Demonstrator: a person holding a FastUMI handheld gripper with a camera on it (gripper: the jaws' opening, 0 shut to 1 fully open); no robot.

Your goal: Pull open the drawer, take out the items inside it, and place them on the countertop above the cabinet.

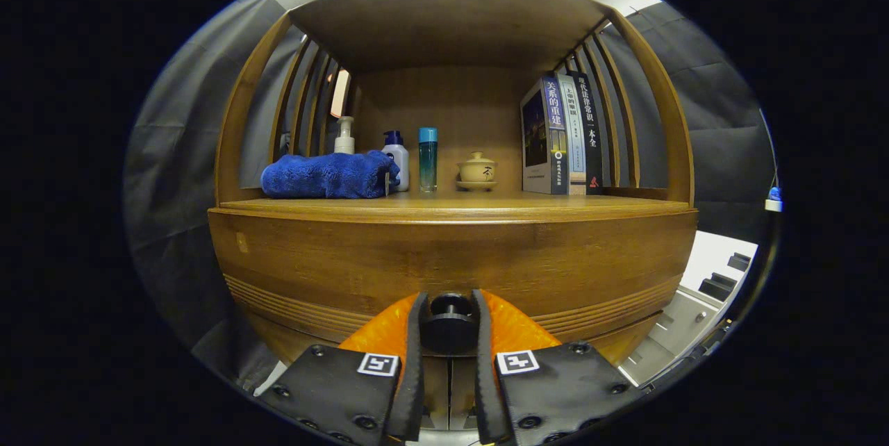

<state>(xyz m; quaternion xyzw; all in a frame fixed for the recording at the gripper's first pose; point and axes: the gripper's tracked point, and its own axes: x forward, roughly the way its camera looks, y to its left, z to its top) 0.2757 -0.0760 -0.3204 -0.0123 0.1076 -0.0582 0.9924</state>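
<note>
The drawer (451,258) is seen shut, its wooden front flush under the worktop (451,208), so nothing inside can be made out. Its round dark knob (449,324) is framed between the jaws of the gripper (448,310), which are narrowed close around it; whether both sides are pressed on it cannot be told. On the worktop, a folded blue towel (326,175) is laid to one side, with a pump bottle (344,136) behind it, a second pump bottle (396,160) and a teal-capped bottle (428,158) beside it. A lidded tea bowl (476,171) is set mid-shelf, and 3 books (562,135) are stood upright beyond.
</note>
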